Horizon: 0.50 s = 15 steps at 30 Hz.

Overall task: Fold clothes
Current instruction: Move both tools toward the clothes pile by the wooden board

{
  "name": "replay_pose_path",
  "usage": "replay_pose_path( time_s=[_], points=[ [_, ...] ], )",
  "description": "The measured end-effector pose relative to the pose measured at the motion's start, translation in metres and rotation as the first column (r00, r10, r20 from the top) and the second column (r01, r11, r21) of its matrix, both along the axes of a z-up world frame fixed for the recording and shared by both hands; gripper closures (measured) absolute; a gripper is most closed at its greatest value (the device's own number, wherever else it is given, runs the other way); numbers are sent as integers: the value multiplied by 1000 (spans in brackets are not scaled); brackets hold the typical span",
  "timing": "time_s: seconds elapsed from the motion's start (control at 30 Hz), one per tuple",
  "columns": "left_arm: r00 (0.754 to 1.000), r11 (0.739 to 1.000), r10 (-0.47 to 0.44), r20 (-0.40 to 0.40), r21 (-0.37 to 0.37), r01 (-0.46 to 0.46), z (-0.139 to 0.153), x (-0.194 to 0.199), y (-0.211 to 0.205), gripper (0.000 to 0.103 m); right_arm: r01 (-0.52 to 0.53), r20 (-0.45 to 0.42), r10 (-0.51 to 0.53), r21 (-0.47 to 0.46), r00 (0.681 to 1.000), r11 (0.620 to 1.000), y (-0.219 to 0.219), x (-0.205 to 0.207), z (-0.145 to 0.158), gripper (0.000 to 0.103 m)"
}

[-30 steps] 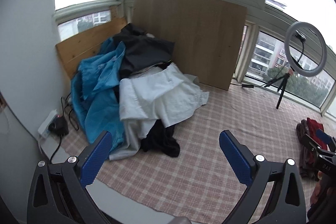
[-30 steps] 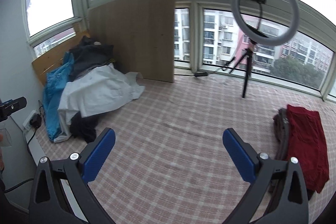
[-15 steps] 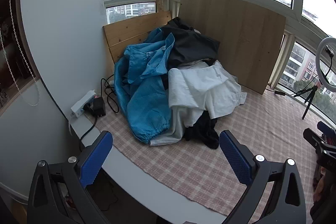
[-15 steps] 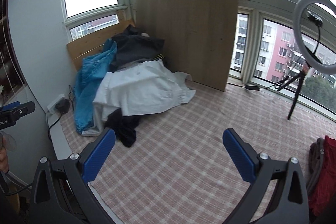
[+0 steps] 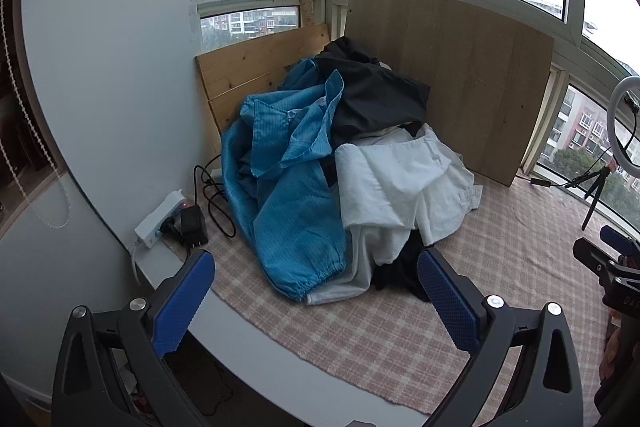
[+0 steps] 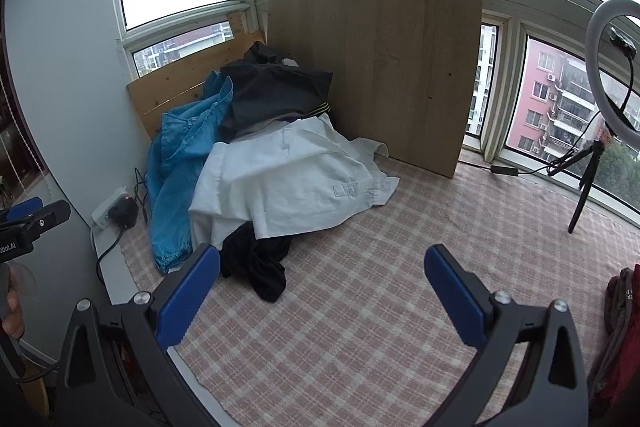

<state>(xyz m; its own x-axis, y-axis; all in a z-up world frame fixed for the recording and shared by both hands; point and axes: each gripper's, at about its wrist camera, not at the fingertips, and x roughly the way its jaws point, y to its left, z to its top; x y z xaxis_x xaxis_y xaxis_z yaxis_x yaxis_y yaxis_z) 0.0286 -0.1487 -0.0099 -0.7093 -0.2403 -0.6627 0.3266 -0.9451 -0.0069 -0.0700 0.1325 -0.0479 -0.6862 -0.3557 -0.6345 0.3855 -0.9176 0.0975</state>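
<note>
Clothes pile [image 5: 340, 179]: heaped, ahead of both; left hand-held gripper [image 5: 316, 291] nearer, jaws wide, empty; right hand-held gripper [image 6: 322, 287] likewise, pile ahead-left

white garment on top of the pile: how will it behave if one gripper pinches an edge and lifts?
Probably floppy: the white garment drapes in soft folds over the pile, so it should hang and unfurl. It looks thin, so likely light. It overlaps the black garment and touches the blue garment, so it may drag those along.
</note>
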Motion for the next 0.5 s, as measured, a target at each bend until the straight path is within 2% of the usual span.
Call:
replay_pose_path(
  time_s=[0.27, 0.5],
  points=[
    [1000, 1000, -4, -8, -10, 4, -4, -18, -42, 1, -64, -26, 64, -7, 998, 998, -49, -21, 3, 0],
    [1000, 1000, 16, 1, -8, -16, -12, -20, -94, 1, -204, -1, 204, 43, 979, 978, -157, -67, -11, 0]
  ],
)
